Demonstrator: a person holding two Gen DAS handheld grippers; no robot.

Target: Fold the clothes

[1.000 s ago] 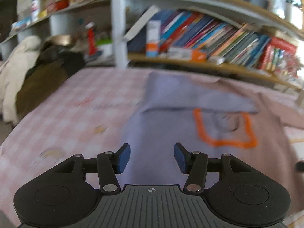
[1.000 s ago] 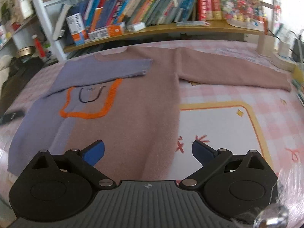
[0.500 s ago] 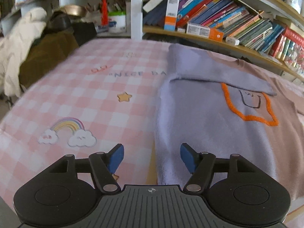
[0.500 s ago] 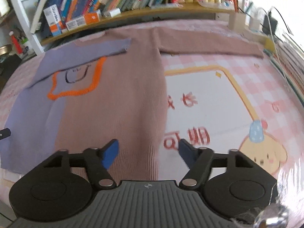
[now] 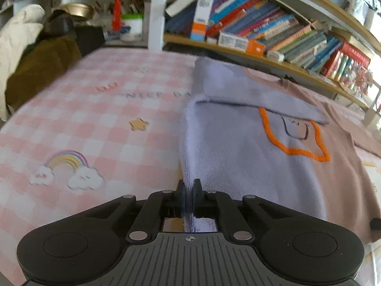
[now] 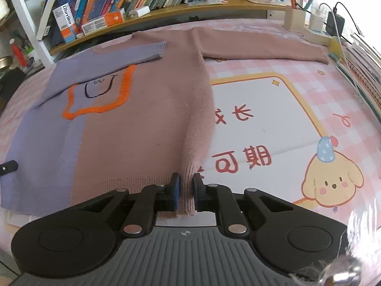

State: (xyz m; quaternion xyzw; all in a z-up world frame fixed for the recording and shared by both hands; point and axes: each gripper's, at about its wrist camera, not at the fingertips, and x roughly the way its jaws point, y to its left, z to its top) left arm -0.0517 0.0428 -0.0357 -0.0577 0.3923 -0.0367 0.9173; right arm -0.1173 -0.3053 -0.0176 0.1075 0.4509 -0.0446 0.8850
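Both grippers had dropped from hovering above the sweater (image 6: 142, 128) to its bottom hem, jaws drawn in from wide apart. Left gripper (image 5: 189, 190) was pinched tight on the lilac hem corner, right gripper (image 6: 185, 188) closed on the mauve corner. That sweater lay flat on the pink checked bedspread (image 5: 95, 128), neck toward the bookshelf (image 6: 166, 12), lilac sleeve (image 6: 114, 59) already folded across the chest, mauve sleeve (image 6: 262, 45) spread out. Gripping both corners probably readied the hem for lifting toward the neck
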